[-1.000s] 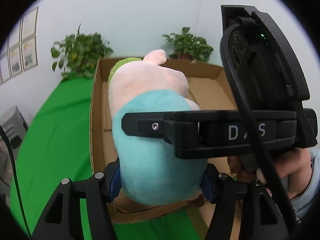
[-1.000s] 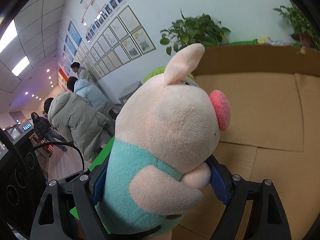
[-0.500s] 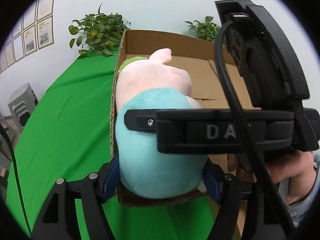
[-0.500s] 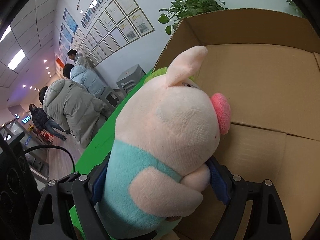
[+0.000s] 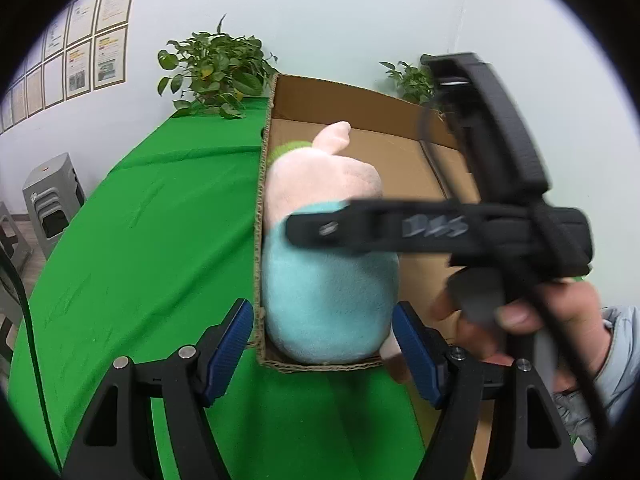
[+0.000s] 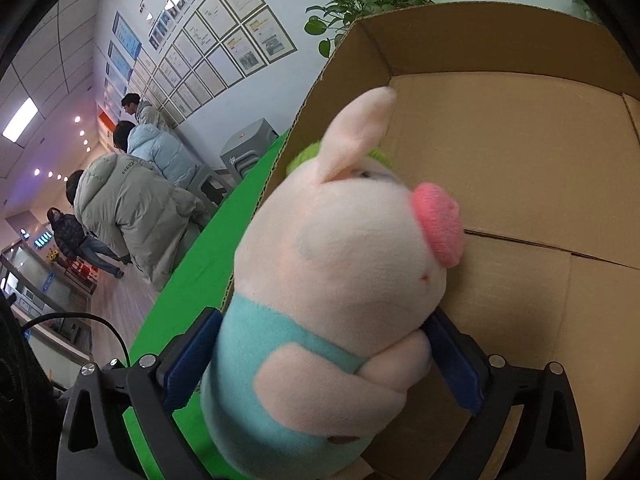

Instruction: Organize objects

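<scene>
Both tools flank the plush pig point(image 6: 340, 300) inside the box point(image 6: 520, 160), right tool point(image 6: 320, 364) opening.

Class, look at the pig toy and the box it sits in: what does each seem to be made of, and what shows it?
Pig toy: soft plush fabric, probably stuffed; its matte, fuzzy nap and rounded, squashy shape suggest it.
Box: brown corrugated cardboard, unglossed; the wavy fluting shows along its cut top edge, and folded flaps crease the floor.
</scene>
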